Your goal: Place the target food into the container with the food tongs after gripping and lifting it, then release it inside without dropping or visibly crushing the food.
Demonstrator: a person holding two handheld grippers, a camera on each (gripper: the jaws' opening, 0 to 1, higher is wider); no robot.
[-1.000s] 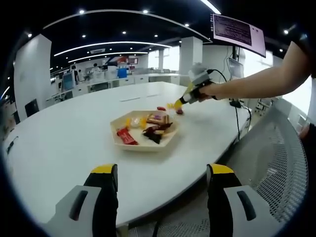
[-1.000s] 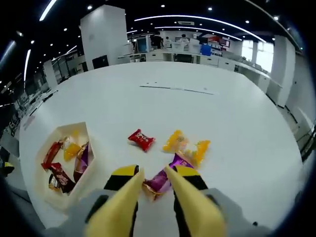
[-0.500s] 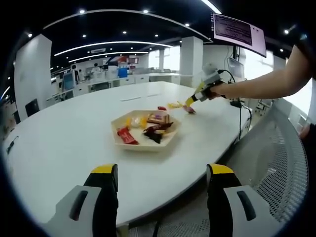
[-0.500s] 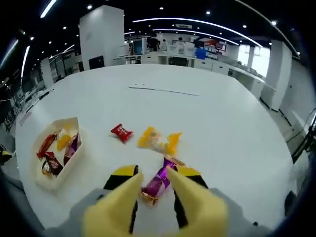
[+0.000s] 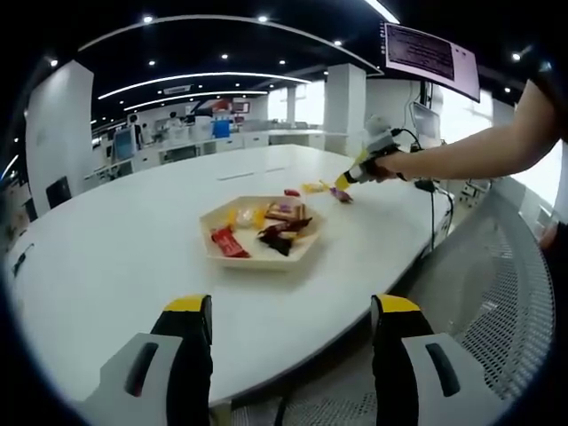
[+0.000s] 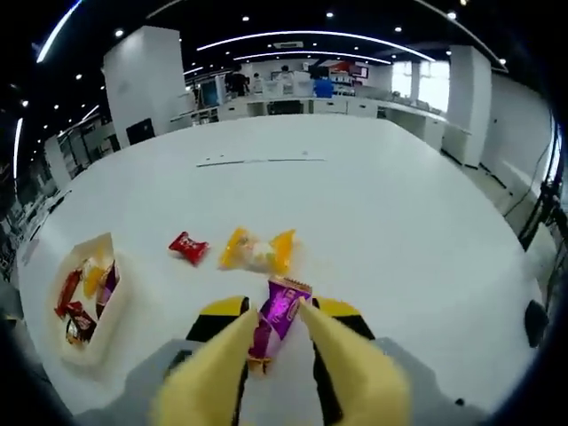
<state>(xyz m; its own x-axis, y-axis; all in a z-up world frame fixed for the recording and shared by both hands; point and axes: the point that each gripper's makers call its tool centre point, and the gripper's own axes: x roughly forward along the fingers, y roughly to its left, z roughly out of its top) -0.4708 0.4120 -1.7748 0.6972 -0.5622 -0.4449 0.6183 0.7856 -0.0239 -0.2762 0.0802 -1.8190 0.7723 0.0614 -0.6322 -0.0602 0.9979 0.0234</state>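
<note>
White tabletop [image 6: 417, 240] spreads across both views under a dark ceiling with strip lights, office desks far behind. At the bottom of the right gripper view, the right gripper [image 6: 277, 330] has its yellow tong tips clenched on a purple wrapped candy [image 6: 276, 314], which stands up between them, its upper end sticking out above the tips and clear of the table. Just beyond it, near the frame's centre, lies a yellow wrapped candy [image 6: 256, 251], and to its left a small red wrapped candy [image 6: 187, 248], both loose on the table. At the left edge sits the cream hexagonal tray [image 6: 92, 328], holding several wrapped sweets. In the left gripper view, the left gripper [image 5: 288, 355] rises at the bottom with its jaws spread wide, grasping nothing, held off the near table edge above a perforated metal surface [image 5: 506, 293]. Mid-frame sits the tray [image 5: 257, 261] with its sweets. Farther, at upper right, a person's bare arm [image 5: 470, 146] reaches in with the right gripper [image 5: 344, 183], the purple candy [image 5: 343, 194] at its tips, beyond the tray.
</note>
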